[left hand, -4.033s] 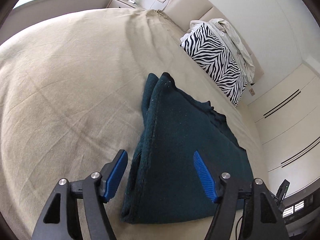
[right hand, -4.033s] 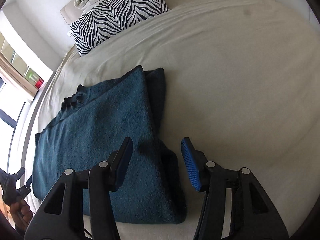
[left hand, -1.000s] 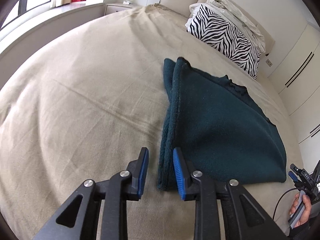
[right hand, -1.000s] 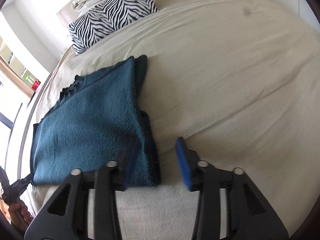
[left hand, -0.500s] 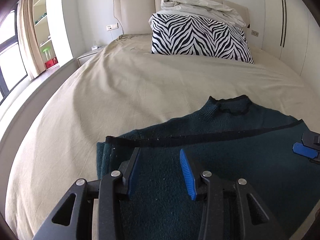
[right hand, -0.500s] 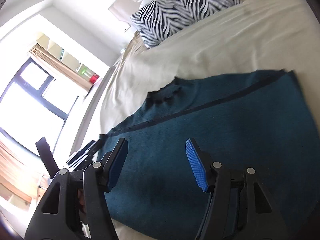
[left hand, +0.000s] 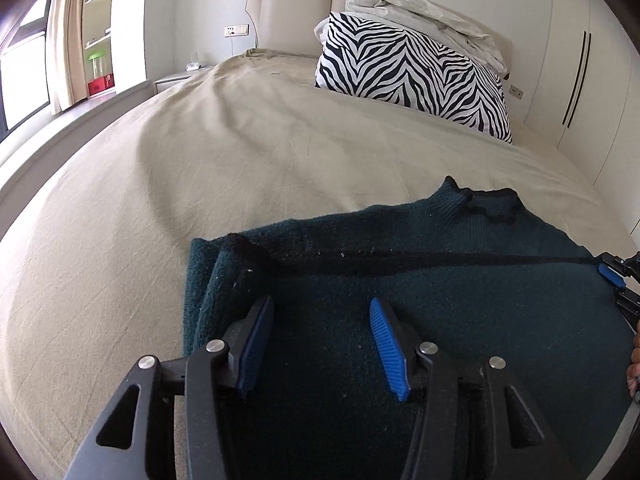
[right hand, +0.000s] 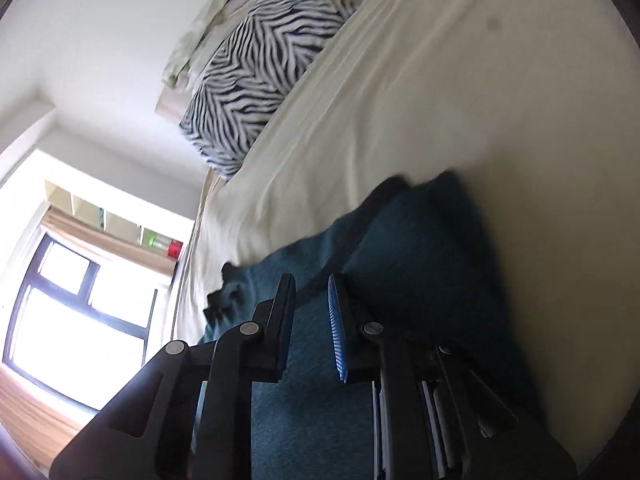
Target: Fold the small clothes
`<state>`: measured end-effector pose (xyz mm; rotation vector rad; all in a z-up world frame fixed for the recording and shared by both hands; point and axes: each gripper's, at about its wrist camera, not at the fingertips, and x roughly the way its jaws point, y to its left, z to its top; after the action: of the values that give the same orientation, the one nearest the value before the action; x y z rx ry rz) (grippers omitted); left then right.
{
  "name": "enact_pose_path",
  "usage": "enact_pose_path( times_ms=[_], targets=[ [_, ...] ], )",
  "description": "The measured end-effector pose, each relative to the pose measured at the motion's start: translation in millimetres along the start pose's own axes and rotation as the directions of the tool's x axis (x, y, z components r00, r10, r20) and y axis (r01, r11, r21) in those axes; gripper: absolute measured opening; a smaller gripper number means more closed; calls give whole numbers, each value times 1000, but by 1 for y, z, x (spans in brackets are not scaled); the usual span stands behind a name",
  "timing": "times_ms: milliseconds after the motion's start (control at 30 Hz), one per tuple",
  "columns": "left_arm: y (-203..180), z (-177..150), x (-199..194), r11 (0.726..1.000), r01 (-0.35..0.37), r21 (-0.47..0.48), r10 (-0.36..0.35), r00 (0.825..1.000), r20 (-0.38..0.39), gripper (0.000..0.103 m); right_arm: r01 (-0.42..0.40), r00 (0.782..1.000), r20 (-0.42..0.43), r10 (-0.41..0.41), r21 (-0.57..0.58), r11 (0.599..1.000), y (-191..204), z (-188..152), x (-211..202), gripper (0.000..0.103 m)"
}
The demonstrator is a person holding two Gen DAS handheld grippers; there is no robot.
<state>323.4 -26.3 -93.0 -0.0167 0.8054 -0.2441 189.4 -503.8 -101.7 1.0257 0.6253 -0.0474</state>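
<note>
A dark teal knit sweater lies folded lengthwise on the beige bed, collar toward the pillows. My left gripper is open and hovers just over the sweater's near left part. My right gripper is tilted over the sweater near its right folded edge, its jaws narrowly apart with nothing seen between them. Its blue pad shows at the right edge of the left wrist view.
A zebra-print pillow with a crumpled pale sheet on it leans on the headboard. A window and shelves stand to the left, white wardrobe doors to the right. Bare bedspread surrounds the sweater.
My left gripper has opened wider and sits lower over the sweater. My right gripper has narrowed from wide open, rolled sideways and shifted to the sweater's right edge.
</note>
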Motion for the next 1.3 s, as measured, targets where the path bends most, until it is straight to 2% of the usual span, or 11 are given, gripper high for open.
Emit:
enact_pose_path(
  times_ms=[133,200,333,433,500,600,733,800,967,1100,1300],
  targets=[
    [0,-2,0,1000,1,-1,-1,1000,9,56,155,979,123,-165,90,984,-16,11,-55,23],
    [-2,-2,0,1000,-8,5,8,1000,15,58,61,990,122,-68,63,996,-2,-7,-76,23],
    [-5,-2,0,1000,-22,17,22,1000,18,58,-142,985,-116,131,-88,986,63,-87,-59,27],
    [-4,-3,-1,1000,-16,12,16,1000,19,58,-237,924,-333,189,-109,965,91,-153,-18,27],
    [-3,-3,-1,1000,-15,12,15,1000,21,58,-204,891,-434,136,-116,972,88,-182,9,27],
    [-4,-4,0,1000,-18,15,18,1000,21,58,-218,903,-382,197,-11,976,59,-179,2,21],
    [-4,-4,-1,1000,-22,18,22,999,25,59,-111,979,-169,115,34,993,10,-131,-51,21],
    [-5,-5,-1,1000,-23,18,22,999,25,59,-64,996,-62,70,92,994,-21,-106,-84,21],
    [-9,-5,-1,998,-54,39,52,998,31,59,110,980,151,-133,153,982,-42,-70,-160,28],
    [-11,-5,-1,997,-64,46,62,998,30,60,49,995,84,-52,29,998,4,-72,-146,28],
    [-11,-5,-1,997,-64,46,62,998,30,60,-83,985,-166,55,-170,982,110,-122,-23,28]
  ],
)
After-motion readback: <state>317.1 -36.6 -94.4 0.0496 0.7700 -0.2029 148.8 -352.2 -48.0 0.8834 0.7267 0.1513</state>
